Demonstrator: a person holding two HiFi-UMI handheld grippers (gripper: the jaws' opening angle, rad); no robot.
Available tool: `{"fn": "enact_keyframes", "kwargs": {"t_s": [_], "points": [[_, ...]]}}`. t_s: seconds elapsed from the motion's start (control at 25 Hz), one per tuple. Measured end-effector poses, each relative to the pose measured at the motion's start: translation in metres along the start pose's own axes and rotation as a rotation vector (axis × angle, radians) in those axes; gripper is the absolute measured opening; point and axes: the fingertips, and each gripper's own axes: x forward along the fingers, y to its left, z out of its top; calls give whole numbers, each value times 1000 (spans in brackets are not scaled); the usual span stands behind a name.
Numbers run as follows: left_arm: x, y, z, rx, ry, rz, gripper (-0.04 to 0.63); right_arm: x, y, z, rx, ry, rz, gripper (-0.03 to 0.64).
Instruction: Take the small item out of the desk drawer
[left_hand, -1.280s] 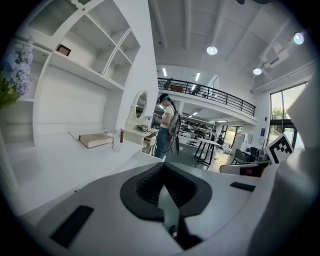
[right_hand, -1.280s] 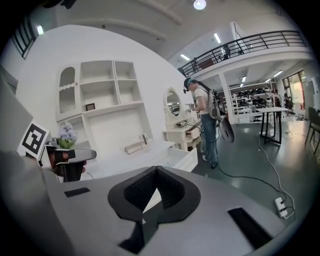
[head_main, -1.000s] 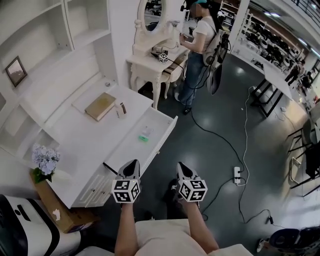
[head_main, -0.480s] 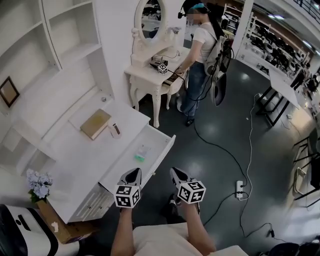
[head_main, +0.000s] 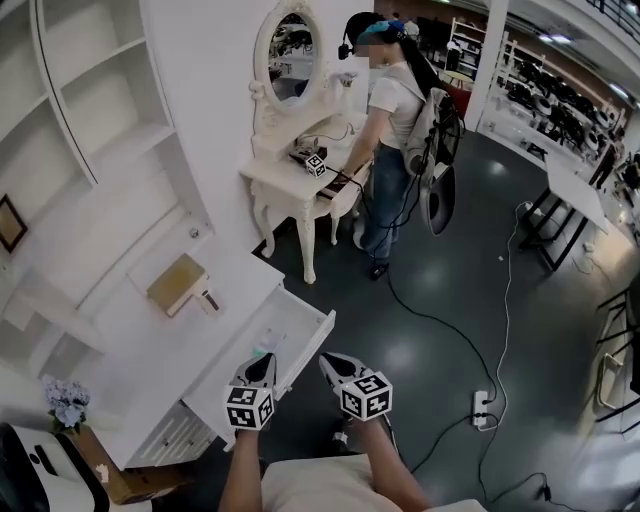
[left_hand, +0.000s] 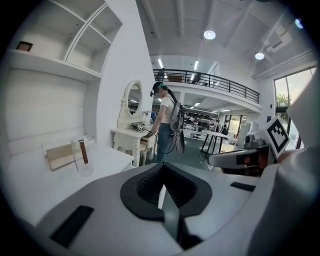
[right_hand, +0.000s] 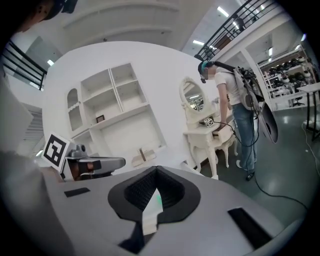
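The white desk drawer (head_main: 300, 335) stands pulled out. Inside it lies the small green item (head_main: 263, 349), partly hidden behind my left gripper (head_main: 257, 372), which hovers shut and empty over the drawer's near end. My right gripper (head_main: 329, 362) is also shut and empty, just off the drawer's right front corner above the dark floor. In the left gripper view, my left gripper (left_hand: 162, 170) has its jaws together. In the right gripper view, my right gripper (right_hand: 156, 174) shows only a thin slit, through which a sliver of the green item (right_hand: 158, 199) appears.
On the white desk (head_main: 150, 350) lie a tan book (head_main: 175, 283) and a small clear bottle (head_main: 207, 298). A person (head_main: 392, 130) stands at a white dressing table (head_main: 295, 180) beyond. Flowers (head_main: 62, 400) sit at the left; a power strip (head_main: 484, 408) and cables lie on the floor.
Both grippers have moved forward, still shut. The drawer now sits right under the left gripper, whose tip covers part of the green item.
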Motion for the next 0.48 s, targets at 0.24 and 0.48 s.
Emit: {"fn": "enact_keyframes", "kwargs": {"t_s": [0.24, 0.48], "points": [[18, -4, 5, 2, 9, 42, 15, 8, -25, -6, -5, 43, 40, 25], [14, 6, -7, -21, 37, 110, 15, 7, -31, -13, -35, 71, 81, 25]]}}
